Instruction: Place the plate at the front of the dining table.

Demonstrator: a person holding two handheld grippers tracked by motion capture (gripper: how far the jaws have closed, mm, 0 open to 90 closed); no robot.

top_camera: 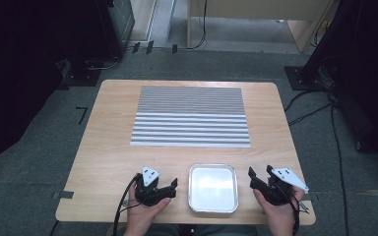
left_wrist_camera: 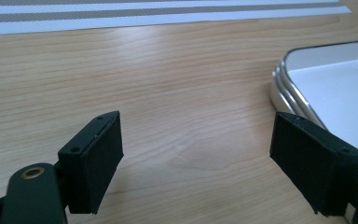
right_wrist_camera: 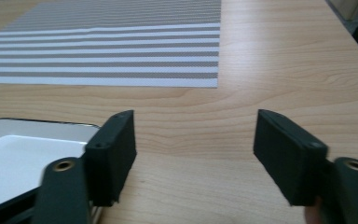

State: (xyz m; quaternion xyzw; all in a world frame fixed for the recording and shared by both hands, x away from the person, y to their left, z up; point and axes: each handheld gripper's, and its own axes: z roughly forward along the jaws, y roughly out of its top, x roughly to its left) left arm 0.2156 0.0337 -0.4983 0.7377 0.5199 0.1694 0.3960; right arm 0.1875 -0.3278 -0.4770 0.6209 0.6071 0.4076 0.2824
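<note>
Beside the tray, both grippers, left and right, hover level, fingers apart, holding nothing.

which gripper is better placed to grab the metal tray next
Probably the left gripper: its open jaws point toward the tray, and one jaw sits right beside the rim. The right gripper, also open, points up the table past the tray.
</note>
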